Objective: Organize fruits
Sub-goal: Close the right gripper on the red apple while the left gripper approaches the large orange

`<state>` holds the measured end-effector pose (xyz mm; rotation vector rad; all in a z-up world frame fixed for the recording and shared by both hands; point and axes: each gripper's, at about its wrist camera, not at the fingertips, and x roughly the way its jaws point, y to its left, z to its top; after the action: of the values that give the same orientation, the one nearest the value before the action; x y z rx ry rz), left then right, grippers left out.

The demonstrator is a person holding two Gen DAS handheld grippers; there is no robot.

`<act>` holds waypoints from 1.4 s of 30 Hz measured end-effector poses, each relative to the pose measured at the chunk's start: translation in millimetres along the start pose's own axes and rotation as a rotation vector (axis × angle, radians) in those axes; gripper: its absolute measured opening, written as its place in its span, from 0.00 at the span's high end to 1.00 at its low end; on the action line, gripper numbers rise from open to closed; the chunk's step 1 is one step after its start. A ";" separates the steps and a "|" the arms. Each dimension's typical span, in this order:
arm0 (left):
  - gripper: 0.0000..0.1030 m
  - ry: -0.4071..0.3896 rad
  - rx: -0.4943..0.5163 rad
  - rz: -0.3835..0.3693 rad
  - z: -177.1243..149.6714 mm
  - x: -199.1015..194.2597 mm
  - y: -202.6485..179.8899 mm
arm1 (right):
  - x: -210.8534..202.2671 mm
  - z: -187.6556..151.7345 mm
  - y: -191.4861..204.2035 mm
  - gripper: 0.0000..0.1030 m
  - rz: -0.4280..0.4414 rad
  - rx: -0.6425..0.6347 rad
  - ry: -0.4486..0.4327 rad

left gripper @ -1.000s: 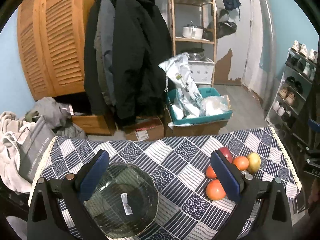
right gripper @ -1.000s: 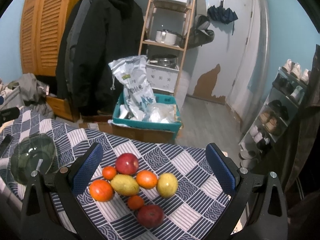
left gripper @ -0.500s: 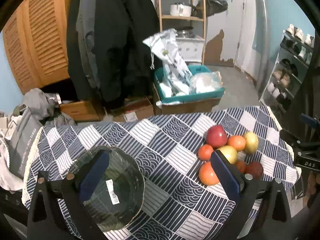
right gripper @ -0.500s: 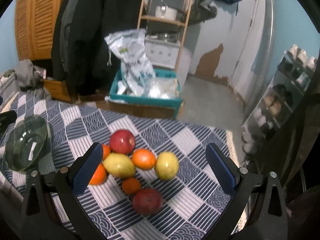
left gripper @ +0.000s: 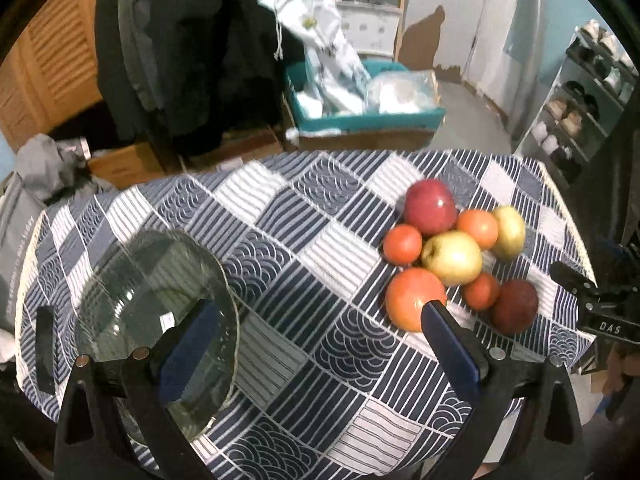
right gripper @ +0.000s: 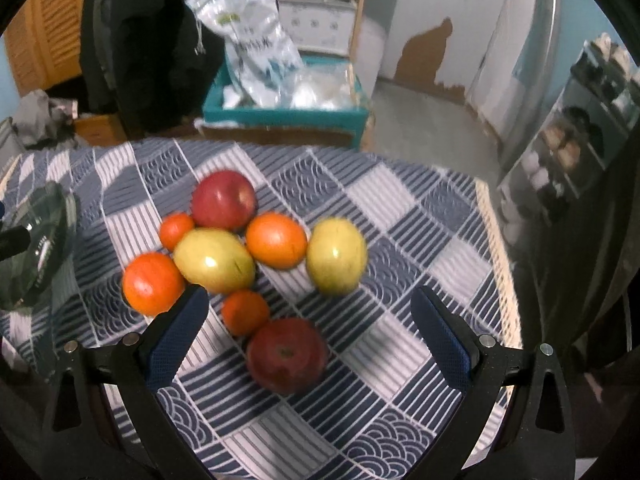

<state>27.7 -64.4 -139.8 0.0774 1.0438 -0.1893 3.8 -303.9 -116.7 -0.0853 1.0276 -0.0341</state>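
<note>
In the left wrist view, the left claw (left gripper: 320,332) is seen spread wide with nothing between its blue pads, held above the surface (left gripper: 280,240), which is covered by a blue-and-white patterned cloth. A glass bowl (left gripper: 160,308) is found at about 8 o'clock, partly behind the left pad. The fruits are clustered at about 3 o'clock: a red apple (left gripper: 430,206) at the far side, a yellow apple (left gripper: 454,257) in the middle, a second yellow fruit (left gripper: 509,232) to its right, a large orange (left gripper: 414,298) touching the tip of the right pad, and a dark red apple (left gripper: 514,306) nearest the edge. Part of the other gripper's black frame is visible at 3 o'clock.

In the right wrist view, the right claw (right gripper: 308,332) is likewise shown released and empty. The dark red apple (right gripper: 286,354) lies between the pads, towards 6 o'clock. The remaining fruits are grouped just beyond it, around the centre, with the large orange (right gripper: 152,282) beside the left pad. The glass bowl (right gripper: 36,248) is glimpsed at 9 o'clock. The picture is somewhat blurred.
</note>
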 end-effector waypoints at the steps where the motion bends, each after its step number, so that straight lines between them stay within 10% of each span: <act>1: 0.01 0.008 0.007 0.004 -2.8 4.0 -2.5 | 5.7 -3.8 -0.3 0.03 0.000 -0.004 0.021; 17: 0.01 0.129 0.053 -0.036 -9.8 51.0 -28.2 | 75.6 -41.7 3.7 0.03 0.057 -0.018 0.218; 24: 0.01 0.140 0.063 -0.053 -11.0 61.2 -33.5 | 93.5 -47.0 10.0 0.24 0.090 -0.030 0.264; 42: 0.01 0.188 0.133 -0.082 -3.2 99.5 -75.1 | 64.0 -28.2 -20.9 0.28 0.024 0.083 0.135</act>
<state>59.2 -149.5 -225.5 0.1753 1.2225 -0.3309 13.0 -330.7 -184.0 0.0046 1.1604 -0.0611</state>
